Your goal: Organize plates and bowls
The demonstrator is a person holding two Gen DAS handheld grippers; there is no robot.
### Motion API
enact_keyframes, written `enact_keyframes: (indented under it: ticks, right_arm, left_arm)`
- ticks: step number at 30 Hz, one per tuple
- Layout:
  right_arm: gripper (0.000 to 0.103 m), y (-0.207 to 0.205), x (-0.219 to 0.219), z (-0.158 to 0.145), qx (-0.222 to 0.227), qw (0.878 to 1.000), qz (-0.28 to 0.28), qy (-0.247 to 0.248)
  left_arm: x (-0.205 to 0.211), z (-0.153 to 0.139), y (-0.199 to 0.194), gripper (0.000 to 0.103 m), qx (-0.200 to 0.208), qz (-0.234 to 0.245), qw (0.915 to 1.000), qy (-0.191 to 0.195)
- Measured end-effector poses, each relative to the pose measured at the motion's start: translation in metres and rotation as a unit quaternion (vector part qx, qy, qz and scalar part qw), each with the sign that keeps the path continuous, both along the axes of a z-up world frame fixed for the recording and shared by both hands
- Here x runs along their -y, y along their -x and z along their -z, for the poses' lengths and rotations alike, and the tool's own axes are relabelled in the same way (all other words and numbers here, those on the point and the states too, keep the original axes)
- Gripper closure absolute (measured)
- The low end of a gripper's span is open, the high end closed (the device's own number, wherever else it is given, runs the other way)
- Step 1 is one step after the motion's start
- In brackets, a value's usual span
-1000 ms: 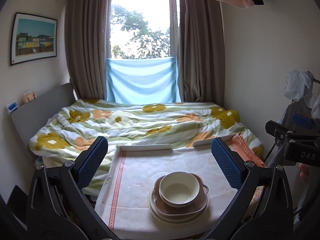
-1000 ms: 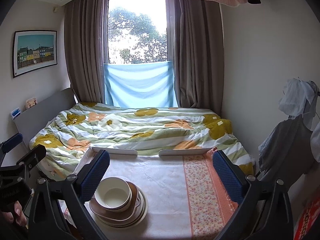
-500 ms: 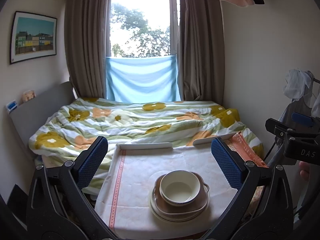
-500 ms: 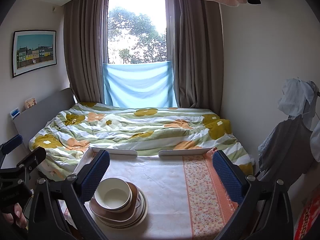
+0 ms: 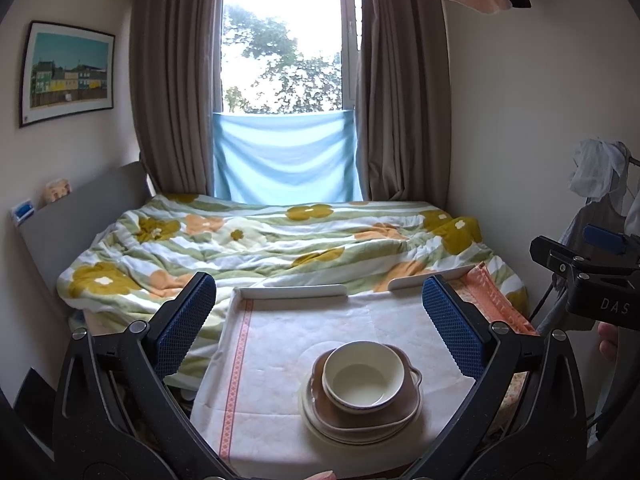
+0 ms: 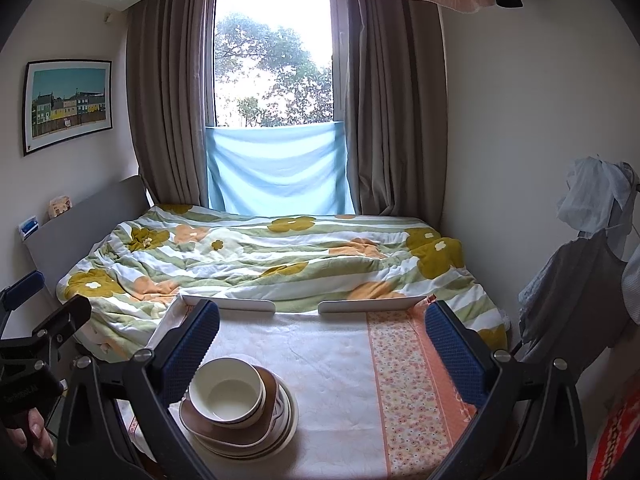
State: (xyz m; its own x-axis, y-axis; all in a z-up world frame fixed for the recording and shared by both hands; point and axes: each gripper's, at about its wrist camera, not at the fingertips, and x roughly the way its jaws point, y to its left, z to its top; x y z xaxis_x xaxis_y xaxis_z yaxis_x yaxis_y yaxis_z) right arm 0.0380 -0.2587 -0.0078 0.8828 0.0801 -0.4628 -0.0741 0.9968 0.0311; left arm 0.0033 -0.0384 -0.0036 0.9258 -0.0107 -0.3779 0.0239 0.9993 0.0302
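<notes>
Between the left fingers: the left gripper (image 5: 319, 328) stands wide, its blue ridged pads (image 5: 185, 325) far apart and gripping nothing.
Stack, from the left claw: a cream round ceramic bowl (image 5: 363, 376) sits ahead and below, slightly toward the right finger, nested in a brown squarish ceramic dish with small side handles (image 5: 404, 412), which rests on cream round plates (image 5: 320, 420).
Surface: a white cloth-covered tray table with a raised white rim (image 5: 296, 290); the stack sits at its near side, clear of both left fingers.
Right claw: the right gripper (image 6: 322, 344) is likewise spread wide and empty, pads (image 6: 454, 354) well apart.
Stack, from the right claw: the bowl (image 6: 226, 394) lies just below and beside the left finger, which overlaps the stack's edge in view; I cannot tell whether they touch.
Cloth under the right finger: an orange floral band (image 6: 404, 380) along the table's side.
Beyond both claws: a bed with a green-striped flowered quilt (image 6: 256, 264) and a window with brown curtains (image 6: 170, 100).
</notes>
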Motion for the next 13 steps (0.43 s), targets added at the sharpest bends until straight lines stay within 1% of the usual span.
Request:
enact_keyframes:
  ticks: [7, 13]
  right_arm:
    - [0.001, -0.006, -0.004, 0.003, -0.004, 1.0, 0.001, -0.004]
    - [0.001, -0.018, -0.011, 0.014, -0.019, 1.0, 0.005, -0.01]
  left_arm:
    - [-0.006, 0.004, -0.005, 0.0, 0.005, -0.006, 1.0, 0.001]
    - [-0.014, 0.009, -0.017, 0.0, 0.002, 0.003, 1.0, -0.001]
